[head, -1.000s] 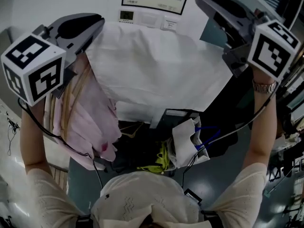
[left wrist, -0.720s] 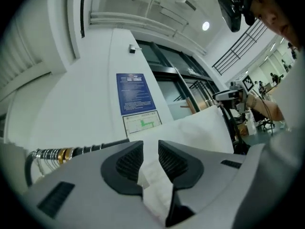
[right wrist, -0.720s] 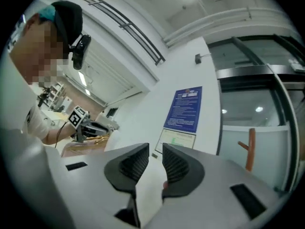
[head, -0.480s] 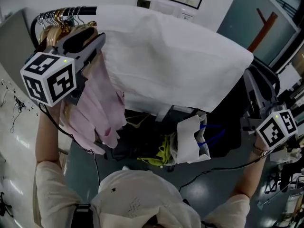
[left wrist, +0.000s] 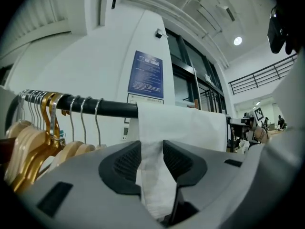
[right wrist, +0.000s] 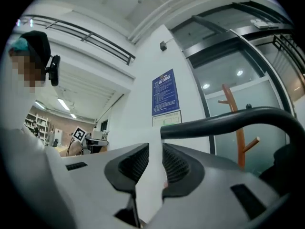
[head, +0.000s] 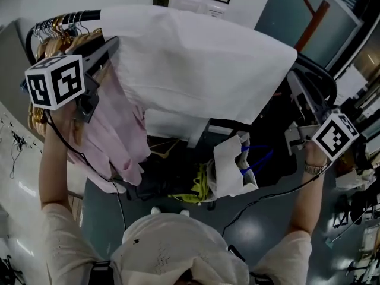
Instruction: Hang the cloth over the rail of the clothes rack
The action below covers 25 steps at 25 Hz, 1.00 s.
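The white cloth [head: 196,64] lies draped over the black rail [head: 62,22] of the clothes rack and hangs down on both sides. My left gripper [head: 110,46] is at the cloth's left edge, just under the rail. In the left gripper view its jaws [left wrist: 152,149] are opening, with a fold of the cloth [left wrist: 181,128] still in the gap below the rail [left wrist: 109,109]. My right gripper [head: 300,136] hangs low at the right, clear of the cloth. Its jaws [right wrist: 156,156] are apart with nothing in them, below the rail's curved end [right wrist: 224,120].
Wooden and gold hangers [head: 53,31] crowd the rail's left end, with pink garments [head: 116,129] under them. A white bag [head: 228,171] and something yellow [head: 202,192] lie below the rack. A wooden coat stand [head: 312,19] stands behind at the right.
The right gripper has let go of the cloth and dropped to the lower right. The left gripper has come down a little at the cloth's left edge. The cloth now rests on the rail.
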Each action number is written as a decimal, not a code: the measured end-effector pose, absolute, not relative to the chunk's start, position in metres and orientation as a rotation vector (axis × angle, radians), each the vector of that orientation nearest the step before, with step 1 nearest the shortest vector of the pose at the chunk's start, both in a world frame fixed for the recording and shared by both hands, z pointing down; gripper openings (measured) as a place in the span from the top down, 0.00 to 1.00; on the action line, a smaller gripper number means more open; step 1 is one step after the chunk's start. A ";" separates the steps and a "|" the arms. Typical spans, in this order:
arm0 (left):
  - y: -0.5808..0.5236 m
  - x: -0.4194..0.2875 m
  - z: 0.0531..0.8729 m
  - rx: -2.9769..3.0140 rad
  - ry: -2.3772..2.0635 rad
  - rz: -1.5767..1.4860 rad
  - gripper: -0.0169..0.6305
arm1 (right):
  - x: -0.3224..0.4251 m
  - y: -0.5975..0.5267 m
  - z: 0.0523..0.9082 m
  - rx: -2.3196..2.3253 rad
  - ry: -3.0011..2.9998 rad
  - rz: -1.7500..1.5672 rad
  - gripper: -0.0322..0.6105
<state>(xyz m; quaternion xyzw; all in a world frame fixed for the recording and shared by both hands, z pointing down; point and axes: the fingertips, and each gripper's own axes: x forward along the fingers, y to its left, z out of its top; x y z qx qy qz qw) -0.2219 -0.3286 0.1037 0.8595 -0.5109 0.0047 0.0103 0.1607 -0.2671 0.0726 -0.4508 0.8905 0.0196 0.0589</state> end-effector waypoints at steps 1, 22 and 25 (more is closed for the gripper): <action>-0.329 -0.220 0.102 2.693 -1.573 0.018 0.75 | 0.160 -0.270 0.071 -1.360 2.694 0.051 0.83; -0.318 -0.195 0.040 2.770 -1.479 0.081 0.94 | 0.192 -0.241 0.037 -1.417 2.470 0.119 0.92; -0.318 -0.193 0.035 2.830 -1.527 0.105 0.94 | 0.186 -0.244 0.056 -1.449 2.458 0.086 0.92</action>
